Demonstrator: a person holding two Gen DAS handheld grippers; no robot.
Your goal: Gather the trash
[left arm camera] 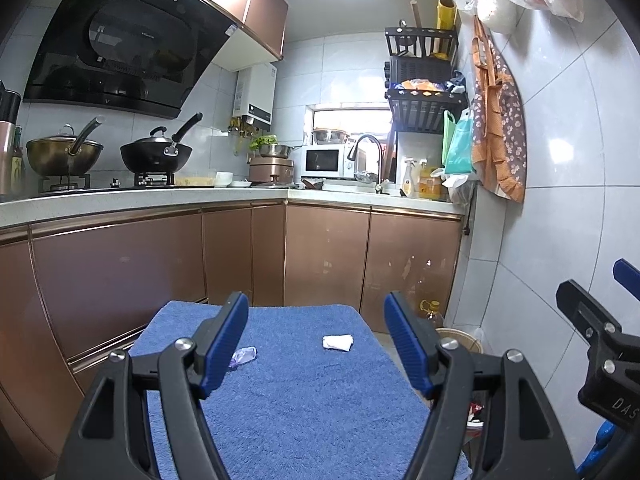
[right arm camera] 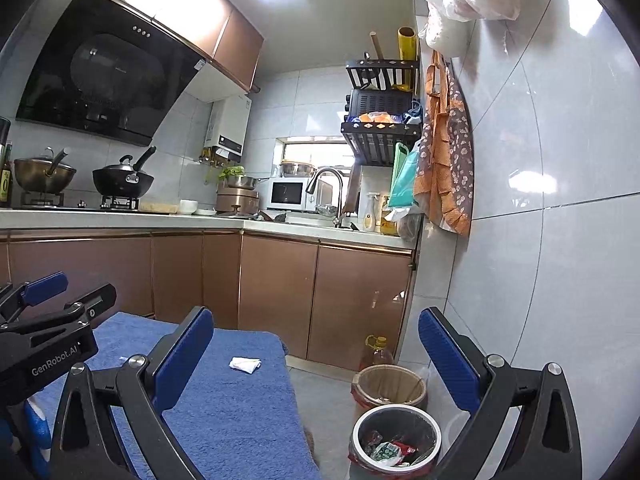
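A crumpled white tissue point(left arm camera: 338, 342) lies on a blue towel-covered table point(left arm camera: 304, 392); it also shows in the right wrist view point(right arm camera: 245, 363). A small purple wrapper point(left arm camera: 243, 357) lies to its left, just past my left finger. My left gripper point(left arm camera: 318, 344) is open and empty above the towel. My right gripper point(right arm camera: 316, 356) is open and empty, over the table's right edge point(right arm camera: 256, 420) and the floor. A round trash bin point(right arm camera: 396, 436) with wrappers inside stands on the floor below it.
A second bin with a brown liner point(right arm camera: 390, 385) and an oil bottle point(right arm camera: 376, 352) stand behind the trash bin. Brown cabinets point(left arm camera: 328, 256) and a worktop with pans lie beyond the table. A tiled wall point(right arm camera: 540, 240) is at the right.
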